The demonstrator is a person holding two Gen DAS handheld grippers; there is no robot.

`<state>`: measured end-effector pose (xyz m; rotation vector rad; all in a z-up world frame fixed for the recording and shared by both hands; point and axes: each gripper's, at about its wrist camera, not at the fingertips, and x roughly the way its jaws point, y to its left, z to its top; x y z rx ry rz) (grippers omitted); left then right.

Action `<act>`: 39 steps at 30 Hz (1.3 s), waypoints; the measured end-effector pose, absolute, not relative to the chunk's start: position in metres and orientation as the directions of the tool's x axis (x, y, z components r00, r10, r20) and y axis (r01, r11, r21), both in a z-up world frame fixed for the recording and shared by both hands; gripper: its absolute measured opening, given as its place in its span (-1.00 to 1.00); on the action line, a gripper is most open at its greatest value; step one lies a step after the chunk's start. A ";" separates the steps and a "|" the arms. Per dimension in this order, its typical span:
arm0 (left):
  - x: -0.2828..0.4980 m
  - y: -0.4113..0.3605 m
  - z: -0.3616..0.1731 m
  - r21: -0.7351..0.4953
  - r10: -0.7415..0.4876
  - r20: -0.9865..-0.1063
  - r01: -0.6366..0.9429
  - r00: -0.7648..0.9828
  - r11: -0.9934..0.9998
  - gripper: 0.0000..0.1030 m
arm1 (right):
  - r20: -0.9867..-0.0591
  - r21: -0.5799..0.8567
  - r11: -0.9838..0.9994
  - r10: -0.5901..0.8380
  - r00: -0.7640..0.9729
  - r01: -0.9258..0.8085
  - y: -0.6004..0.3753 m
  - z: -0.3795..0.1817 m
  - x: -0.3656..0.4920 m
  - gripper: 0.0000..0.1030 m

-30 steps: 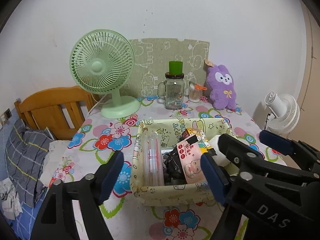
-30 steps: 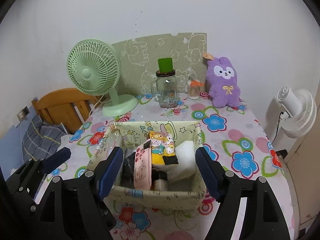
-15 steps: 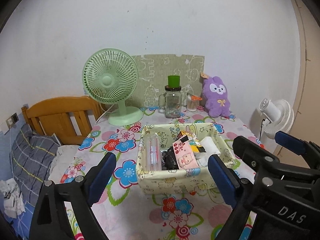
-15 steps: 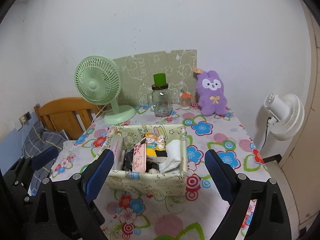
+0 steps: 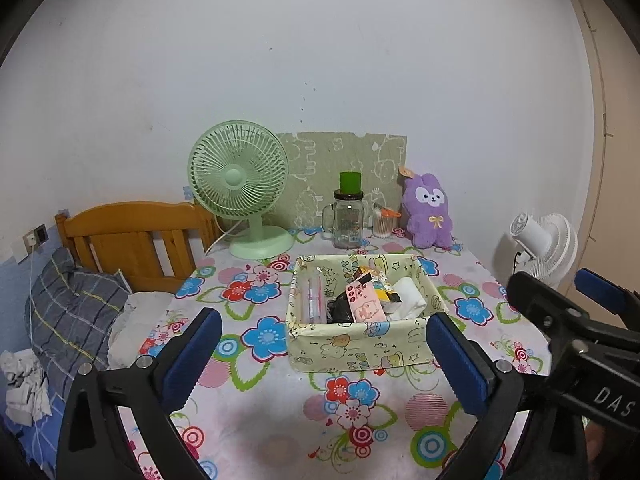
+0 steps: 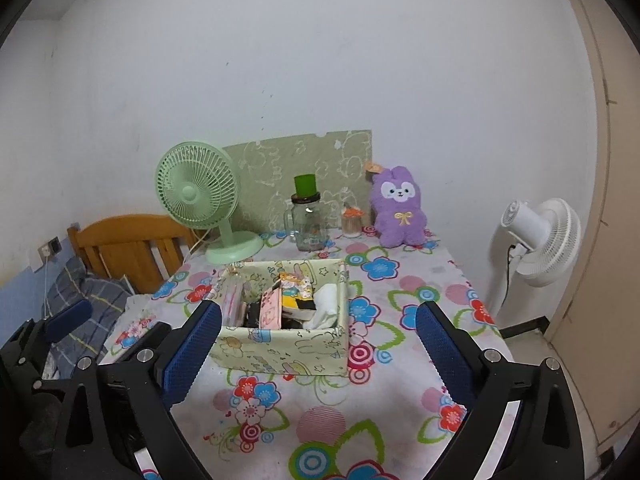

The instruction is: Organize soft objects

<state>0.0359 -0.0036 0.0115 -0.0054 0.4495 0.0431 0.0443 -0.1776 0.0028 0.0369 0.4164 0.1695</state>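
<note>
Overhead, white wall (image 5: 320, 60); flowered tablecloth (image 6: 320, 420) below.

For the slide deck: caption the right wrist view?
Open right claw facing yellow cartoon-print fabric basket on flowered tablecloth.

Pale yellow-green fabric basket (image 5: 360, 350) with little cartoon prints, desk (image 5: 280, 420) cloth white with red, blue and pink flowers, mint green fan (image 5: 239, 176), fuzzy purple plush bunny (image 5: 429, 212).

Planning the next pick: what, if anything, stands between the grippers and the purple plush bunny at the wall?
The fabric basket sits directly between both grippers and the purple plush bunny; a glass jar stands left of the bunny, not blocking it.
</note>
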 end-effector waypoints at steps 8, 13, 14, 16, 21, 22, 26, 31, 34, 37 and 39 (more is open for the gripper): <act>0.019 -0.001 0.012 0.009 0.046 -0.410 -0.046 0.911 0.999 0.99 | -0.368 0.080 0.989 0.142 0.919 -0.121 -0.192 0.003 0.023 0.96; 0.015 0.001 0.010 0.003 0.044 -0.408 -0.047 0.912 0.999 0.99 | -0.362 0.075 0.991 0.132 0.923 -0.112 -0.195 0.003 0.016 0.97; 0.015 0.002 0.010 0.002 0.044 -0.408 -0.047 0.912 0.999 0.99 | -0.363 0.075 0.991 0.132 0.923 -0.112 -0.195 0.002 0.016 0.97; 0.015 0.003 0.010 -0.002 0.043 -0.407 -0.047 0.912 0.999 0.99 | -0.363 0.075 0.991 0.132 0.922 -0.113 -0.195 0.003 0.016 0.97; 0.012 0.007 0.011 -0.013 0.039 -0.404 -0.048 0.914 0.999 0.99 | -0.360 0.072 0.991 0.132 0.923 -0.113 -0.193 0.003 0.015 0.97; 0.011 0.007 0.011 -0.014 0.038 -0.403 -0.048 0.914 0.999 0.99 | -0.360 0.073 0.991 0.134 0.923 -0.115 -0.193 0.003 0.015 0.97; 0.010 0.009 0.011 -0.022 0.038 -0.402 -0.051 0.915 0.998 0.99 | -0.361 0.071 0.990 0.137 0.922 -0.120 -0.192 0.004 0.014 0.97; 0.010 0.011 0.012 -0.032 0.040 -0.402 -0.058 0.915 0.998 0.99 | -0.367 0.073 0.990 0.139 0.920 -0.121 -0.192 0.003 0.015 0.98; 0.009 0.011 0.010 -0.031 0.044 -0.402 -0.062 0.915 0.998 0.99 | -0.372 0.077 0.989 0.143 0.917 -0.123 -0.193 0.001 0.016 0.98; 0.009 0.010 0.009 -0.031 0.046 -0.404 -0.063 0.913 0.998 0.99 | -0.378 0.073 0.990 0.141 0.915 -0.122 -0.194 -0.001 0.018 0.98; 0.009 0.010 0.009 -0.032 0.045 -0.405 -0.064 0.913 0.997 0.99 | -0.380 0.071 0.990 0.139 0.914 -0.121 -0.193 -0.001 0.018 0.98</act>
